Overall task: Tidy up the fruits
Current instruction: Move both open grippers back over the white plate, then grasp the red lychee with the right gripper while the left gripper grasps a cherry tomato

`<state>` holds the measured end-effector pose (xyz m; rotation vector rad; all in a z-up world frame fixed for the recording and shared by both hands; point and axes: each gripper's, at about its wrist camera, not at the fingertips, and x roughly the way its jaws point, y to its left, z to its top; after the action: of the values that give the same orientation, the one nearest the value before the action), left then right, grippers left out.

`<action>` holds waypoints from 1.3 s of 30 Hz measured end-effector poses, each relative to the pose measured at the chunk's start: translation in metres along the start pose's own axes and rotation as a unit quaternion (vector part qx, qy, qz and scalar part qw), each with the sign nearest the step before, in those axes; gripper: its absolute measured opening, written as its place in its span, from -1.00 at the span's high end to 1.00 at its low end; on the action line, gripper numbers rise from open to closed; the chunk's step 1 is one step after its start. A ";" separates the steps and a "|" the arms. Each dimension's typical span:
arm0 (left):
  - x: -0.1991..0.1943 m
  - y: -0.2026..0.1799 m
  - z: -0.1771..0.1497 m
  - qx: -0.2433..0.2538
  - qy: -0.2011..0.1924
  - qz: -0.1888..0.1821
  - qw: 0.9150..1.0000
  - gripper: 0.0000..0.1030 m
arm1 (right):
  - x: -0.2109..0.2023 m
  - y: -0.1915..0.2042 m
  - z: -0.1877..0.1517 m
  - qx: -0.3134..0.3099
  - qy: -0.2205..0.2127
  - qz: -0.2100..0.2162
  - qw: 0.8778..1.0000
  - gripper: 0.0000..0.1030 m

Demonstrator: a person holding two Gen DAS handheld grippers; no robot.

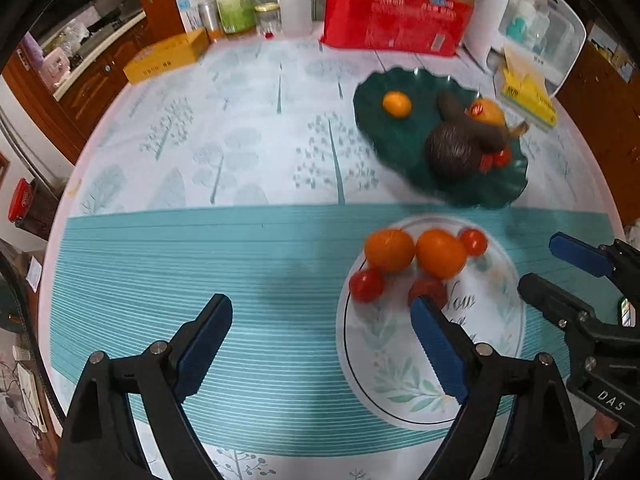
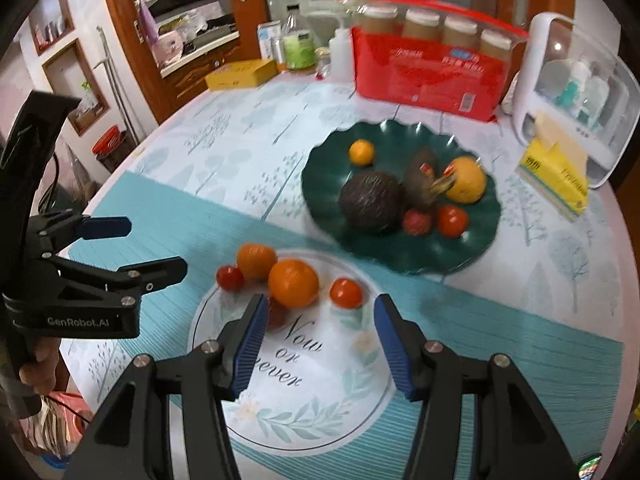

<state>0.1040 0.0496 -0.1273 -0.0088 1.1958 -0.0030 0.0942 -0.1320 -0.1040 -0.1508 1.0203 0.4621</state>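
Note:
A white plate (image 2: 304,392) with leaf print holds two oranges (image 2: 293,282), three small tomatoes (image 2: 346,293) and a red fruit partly hidden behind my right gripper's left finger. A dark green plate (image 2: 400,256) beyond it holds a small orange (image 2: 361,152), two avocados (image 2: 370,202), a large yellow-orange fruit (image 2: 466,179), a tomato (image 2: 452,221) and a red lychee-like fruit (image 2: 417,222). My right gripper (image 2: 320,344) is open and empty above the white plate. My left gripper (image 1: 320,344) is open and empty, over the white plate's (image 1: 400,384) left edge.
At the table's far side stand a red box of jars (image 2: 428,76), a yellow box (image 2: 240,74), bottles (image 2: 298,50) and a white appliance (image 2: 576,108). A yellow tissue pack (image 2: 556,176) lies right of the green plate. Teal-striped cloth lies left of the white plate.

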 end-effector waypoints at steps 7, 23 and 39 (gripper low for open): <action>0.026 0.001 -0.006 0.004 0.012 -0.018 1.000 -0.64 | 0.035 0.011 -0.018 0.004 0.027 0.019 0.999 -0.07; 0.066 -0.004 0.001 0.008 0.030 -0.062 0.998 -0.25 | 0.078 0.022 -0.025 0.015 0.046 0.046 0.998 -0.02; 0.079 -0.017 0.012 0.026 0.022 -0.087 0.996 0.27 | 0.090 0.032 -0.018 -0.003 0.038 0.059 0.998 0.38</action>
<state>0.1438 0.0322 -0.1964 -0.0683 1.2363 -0.1882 0.1058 -0.0821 -0.1867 -0.1140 1.1066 0.5705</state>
